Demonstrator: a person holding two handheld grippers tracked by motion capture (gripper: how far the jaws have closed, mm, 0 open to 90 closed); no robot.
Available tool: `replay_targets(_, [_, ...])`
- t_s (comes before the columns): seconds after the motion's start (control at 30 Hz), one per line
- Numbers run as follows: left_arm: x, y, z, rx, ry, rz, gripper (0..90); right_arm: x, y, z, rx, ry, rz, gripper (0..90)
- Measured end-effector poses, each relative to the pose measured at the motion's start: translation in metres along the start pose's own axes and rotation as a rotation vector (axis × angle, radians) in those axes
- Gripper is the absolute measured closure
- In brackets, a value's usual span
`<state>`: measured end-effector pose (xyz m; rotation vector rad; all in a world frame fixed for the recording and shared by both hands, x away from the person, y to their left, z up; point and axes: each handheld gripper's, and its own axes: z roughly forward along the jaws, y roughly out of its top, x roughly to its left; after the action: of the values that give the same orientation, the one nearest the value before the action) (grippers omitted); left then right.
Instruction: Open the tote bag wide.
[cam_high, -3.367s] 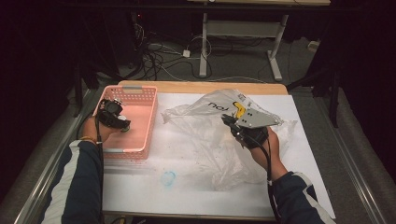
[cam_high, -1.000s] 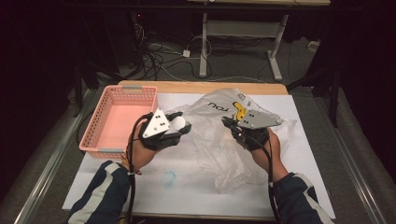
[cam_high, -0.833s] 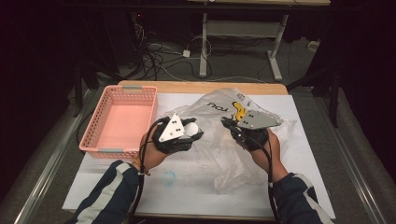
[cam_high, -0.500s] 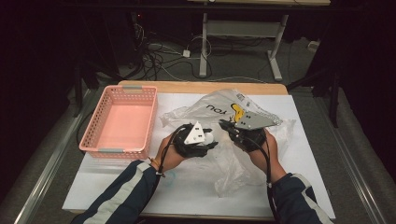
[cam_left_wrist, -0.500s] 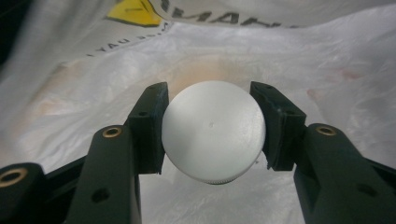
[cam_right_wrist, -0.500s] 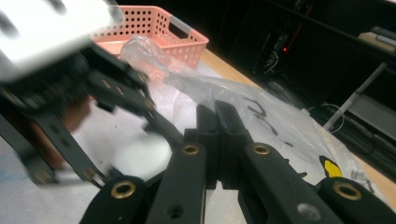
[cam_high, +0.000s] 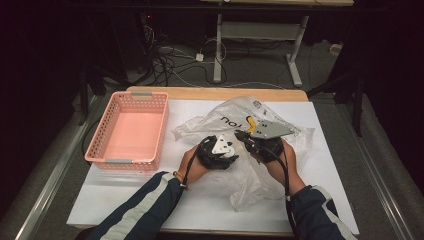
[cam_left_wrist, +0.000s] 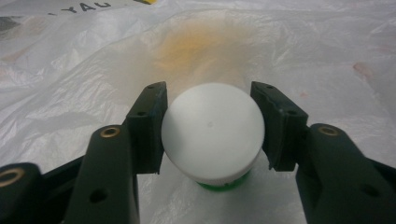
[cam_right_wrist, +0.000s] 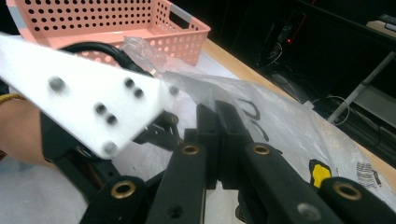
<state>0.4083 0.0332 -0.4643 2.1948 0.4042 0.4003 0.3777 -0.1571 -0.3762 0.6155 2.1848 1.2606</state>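
Between the black jaws of the left gripper (cam_left_wrist: 211, 135): one round white-capped container with a green base (cam_left_wrist: 212, 133), standing on the crumpled clear plastic bag (cam_left_wrist: 299, 56). The jaws have just been opening; narrow gaps show on either side of the cap, so it sits released. Just beside it, the right gripper (cam_right_wrist: 217, 123) is clenched on a fold of that bag. Pink perforated plastic basket (cam_high: 129, 131) well off to the left gripper's far side.

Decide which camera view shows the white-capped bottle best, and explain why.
The left gripper view: the bottle sits close up between the left claw, its round white cap and a green rim below it clear against the bag. In the high view the hands and claws cover that spot; the right gripper view gives no sight of it.
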Motion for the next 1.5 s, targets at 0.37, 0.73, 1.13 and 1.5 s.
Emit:
replay_targets(0.37, [-0.016,0.006,-0.056,-0.081,0.098,0.183,32.8,-0.004,-0.003,-0.002,0.013,-0.019,0.008,90.0])
replay_targets(0.73, [0.003,-0.006,-0.130,-0.219,0.293,0.098,25.1,-0.006,-0.006,-0.006,0.029,-0.021,-0.001,90.0])
replay_targets(1.13, [0.024,-0.011,-0.119,-0.109,0.337,-0.038,17.8,-0.006,-0.012,-0.022,0.043,-0.015,-0.017,90.0])
replay_targets(1.5, [0.041,-0.005,-0.084,-0.032,0.302,-0.130,28.7,-0.015,-0.015,-0.035,0.044,-0.023,0.004,90.0])
